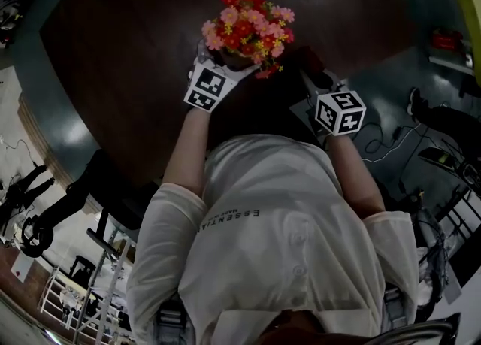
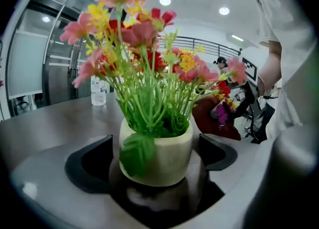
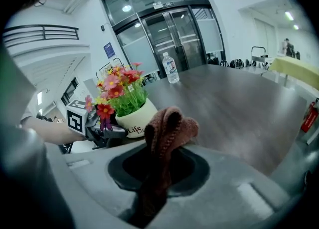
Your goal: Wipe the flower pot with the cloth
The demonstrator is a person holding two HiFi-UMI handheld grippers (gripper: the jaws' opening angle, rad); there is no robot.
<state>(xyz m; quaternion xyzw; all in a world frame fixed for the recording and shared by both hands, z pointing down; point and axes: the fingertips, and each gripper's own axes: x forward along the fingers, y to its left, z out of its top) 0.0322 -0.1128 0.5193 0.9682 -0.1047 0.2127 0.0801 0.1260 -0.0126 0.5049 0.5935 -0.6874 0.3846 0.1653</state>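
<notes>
A cream flower pot (image 2: 167,160) with pink, red and yellow artificial flowers (image 1: 246,26) stands on the dark wooden table (image 1: 128,43). My left gripper (image 2: 152,148) is open, one jaw on each side of the pot, with a dark gap showing on both sides. My right gripper (image 3: 159,168) is shut on a brown knitted cloth (image 3: 168,128), which bunches up above the jaws. It is to the right of the pot and a little apart from it. The right gripper view shows the pot (image 3: 135,119) with print on its side and the left gripper's marker cube (image 3: 76,116) beside it.
A clear water bottle (image 3: 171,68) stands farther back on the table. The table's curved near edge runs just under both grippers. A red object (image 1: 447,39) and cables (image 1: 391,140) lie on the floor to the right, with chairs and black gear (image 1: 45,208) to the left.
</notes>
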